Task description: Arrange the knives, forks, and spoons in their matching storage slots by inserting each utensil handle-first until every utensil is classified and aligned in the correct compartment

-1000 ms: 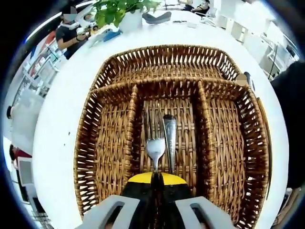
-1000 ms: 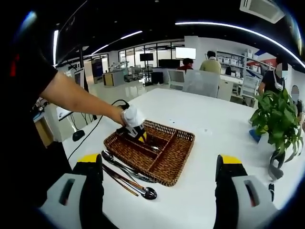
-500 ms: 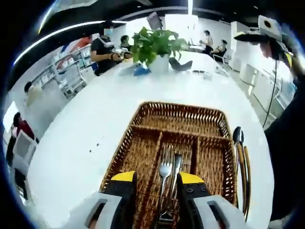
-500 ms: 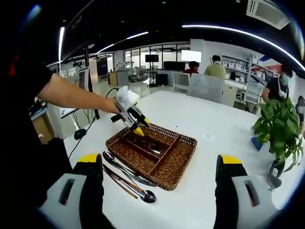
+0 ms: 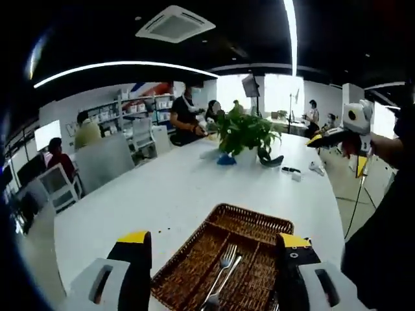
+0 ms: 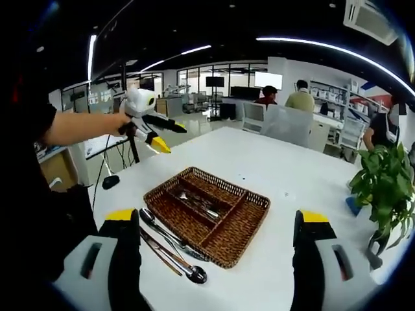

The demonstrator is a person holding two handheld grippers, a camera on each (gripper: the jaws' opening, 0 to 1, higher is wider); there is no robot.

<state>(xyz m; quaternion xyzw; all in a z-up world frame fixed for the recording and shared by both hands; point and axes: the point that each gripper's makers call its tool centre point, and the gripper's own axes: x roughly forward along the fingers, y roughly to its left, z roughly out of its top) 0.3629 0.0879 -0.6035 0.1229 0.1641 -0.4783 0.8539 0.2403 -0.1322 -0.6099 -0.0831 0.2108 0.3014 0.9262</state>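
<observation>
Inside, woven wicker basket [image 6: 214, 217] with metal fork [image 5: 223, 265]; both grippers agape.

White bench [image 6: 285, 181] carries wicker basket [image 6: 207, 214]; loose spoons [image 6: 172, 249] lie just beside its near edge; potted plant [image 6: 382, 188] stands toward the far right

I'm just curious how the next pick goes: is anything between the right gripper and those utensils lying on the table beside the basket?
Nothing visible. The utensils lie on bare table beside the basket, just ahead of the open right gripper.
</observation>
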